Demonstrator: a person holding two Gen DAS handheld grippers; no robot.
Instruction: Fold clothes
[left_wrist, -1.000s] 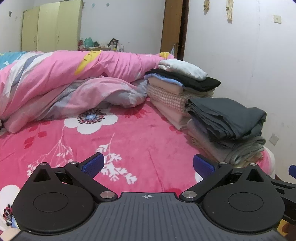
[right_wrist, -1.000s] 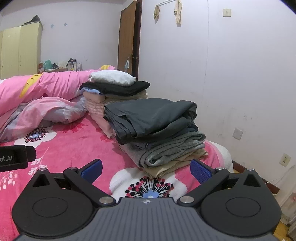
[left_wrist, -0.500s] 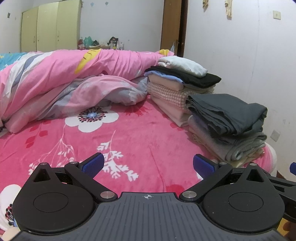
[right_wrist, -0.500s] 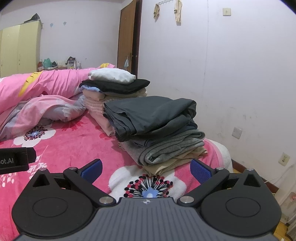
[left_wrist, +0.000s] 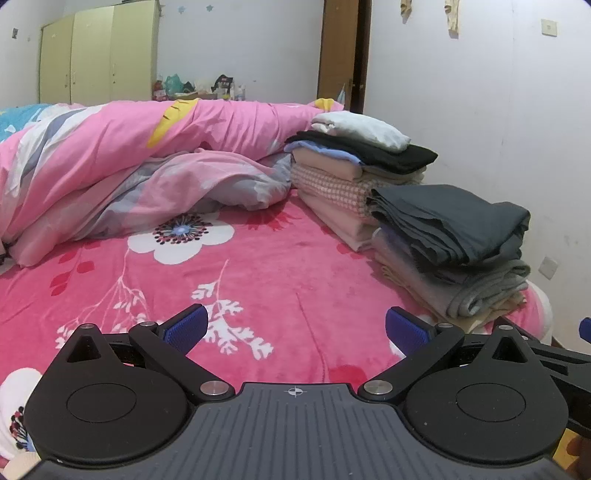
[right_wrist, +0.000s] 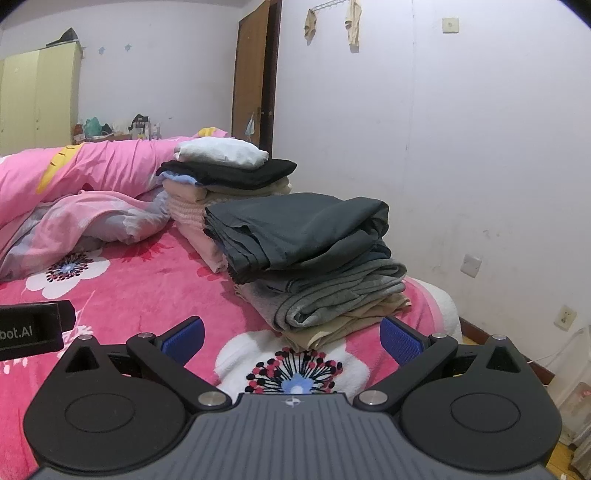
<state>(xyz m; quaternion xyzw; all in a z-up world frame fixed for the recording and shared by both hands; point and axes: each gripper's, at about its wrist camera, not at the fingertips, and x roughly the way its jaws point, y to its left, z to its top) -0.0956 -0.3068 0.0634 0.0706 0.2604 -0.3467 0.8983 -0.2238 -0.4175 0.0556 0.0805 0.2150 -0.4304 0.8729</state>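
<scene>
1. Grippers: left gripper (left_wrist: 293, 326) and right gripper (right_wrist: 290, 338) both spread wide, holding nothing, low over the pink blanket (left_wrist: 258, 266).
2. Clothes: near stack (right_wrist: 314, 258) and far stack (right_wrist: 225, 177) folded at the bed's right edge.
3. Next garment nowhere visible; best to locate it, then pinch seams evenly.

Dresser clutter (left_wrist: 195, 86) perhaps bottles; too small.
</scene>
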